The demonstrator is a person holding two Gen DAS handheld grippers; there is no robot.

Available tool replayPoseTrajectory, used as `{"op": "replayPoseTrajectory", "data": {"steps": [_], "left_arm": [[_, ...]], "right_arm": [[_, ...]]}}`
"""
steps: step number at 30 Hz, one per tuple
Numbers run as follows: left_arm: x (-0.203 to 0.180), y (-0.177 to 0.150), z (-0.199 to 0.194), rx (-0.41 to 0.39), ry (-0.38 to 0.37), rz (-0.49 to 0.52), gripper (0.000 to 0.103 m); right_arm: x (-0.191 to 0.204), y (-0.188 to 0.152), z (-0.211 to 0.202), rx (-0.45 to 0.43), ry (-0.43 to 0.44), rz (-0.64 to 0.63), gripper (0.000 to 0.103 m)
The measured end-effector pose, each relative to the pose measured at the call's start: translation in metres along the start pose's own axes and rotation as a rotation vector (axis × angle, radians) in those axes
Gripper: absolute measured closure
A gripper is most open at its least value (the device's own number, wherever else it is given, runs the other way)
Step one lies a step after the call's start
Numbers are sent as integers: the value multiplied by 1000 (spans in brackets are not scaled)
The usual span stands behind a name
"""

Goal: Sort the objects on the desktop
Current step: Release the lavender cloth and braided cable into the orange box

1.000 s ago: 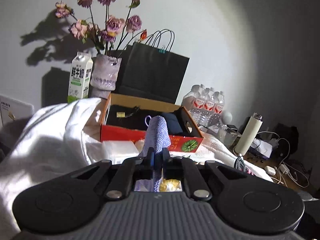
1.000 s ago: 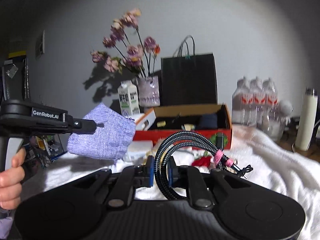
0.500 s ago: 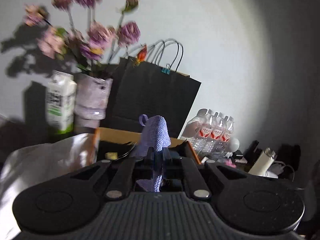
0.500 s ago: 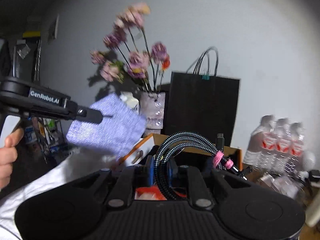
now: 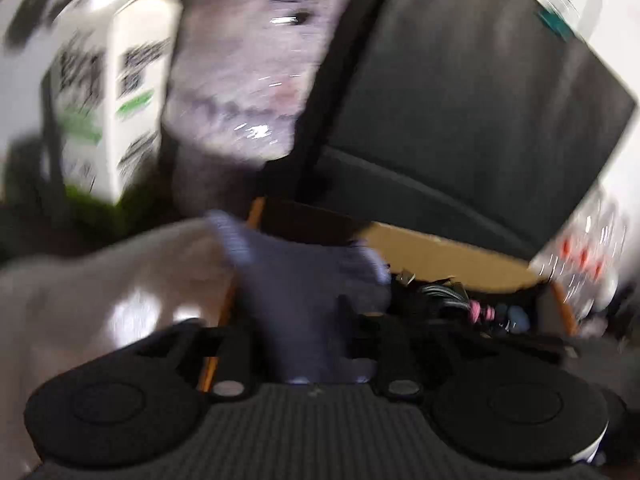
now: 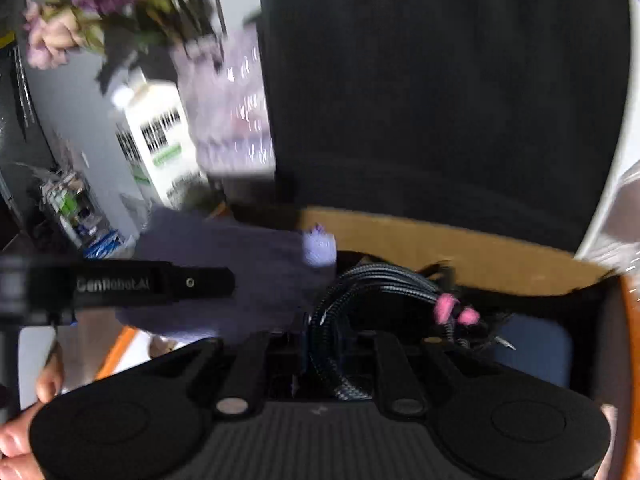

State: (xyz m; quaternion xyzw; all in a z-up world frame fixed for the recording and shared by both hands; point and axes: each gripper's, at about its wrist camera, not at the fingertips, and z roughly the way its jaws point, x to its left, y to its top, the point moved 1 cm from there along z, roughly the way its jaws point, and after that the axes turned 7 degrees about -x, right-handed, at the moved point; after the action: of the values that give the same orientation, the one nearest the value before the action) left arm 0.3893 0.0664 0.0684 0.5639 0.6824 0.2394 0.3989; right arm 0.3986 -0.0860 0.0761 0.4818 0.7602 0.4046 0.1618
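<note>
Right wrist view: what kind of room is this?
Probably a lived-in room at home: a white milk carton, purple flowers in a glass vase and a black paper bag behind an orange cardboard box.

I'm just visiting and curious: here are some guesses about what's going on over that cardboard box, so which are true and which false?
1. The right gripper holds a coiled braided cable. True.
2. The cable's tie is green. False: the tie is pink.
3. The left gripper has a purple cloth between its jaws, which are opening. True.
4. The bag behind the cardboard box is white. False: the paper bag is black.
5. A milk carton stands beside the vase. True.
6. The box is empty. False: dark items already lie inside it.
</note>
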Motion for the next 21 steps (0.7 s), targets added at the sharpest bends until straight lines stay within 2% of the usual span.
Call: {"op": "replayPoseTrajectory", "data": {"steps": [1,3,4,5,6,8,13,14,17,21], "left_arm": [[-4,0,-1,-14,4,40,43],[-10,3,-3,-46,8,79,41],[-11,5,-3,-51,14,86,35],[-12,9,-4,-54,23,82,31],[-11,12,-6,-61,30,71,27],[-11,17,-16,-66,33,66,26],[-17,28,-54,-124,61,120,23],[-17,31,-60,-133,64,117,23],[-21,34,-91,-158,78,101,21],[-31,9,-129,-117,132,152,19]], "right_arm": [[-2,-2,10,20,0,-11,90],[-4,-6,23,40,-19,-15,86],[-6,-6,26,45,-32,-4,84],[-8,-5,26,49,-42,15,75],[-11,-4,24,51,-38,39,60],[-19,-1,13,32,-14,94,48],[-37,10,-39,-29,-54,115,45],[-38,9,-50,-34,-68,113,42],[-38,5,-80,-44,-103,100,41],[-29,-8,-118,-61,-134,100,37]]}}
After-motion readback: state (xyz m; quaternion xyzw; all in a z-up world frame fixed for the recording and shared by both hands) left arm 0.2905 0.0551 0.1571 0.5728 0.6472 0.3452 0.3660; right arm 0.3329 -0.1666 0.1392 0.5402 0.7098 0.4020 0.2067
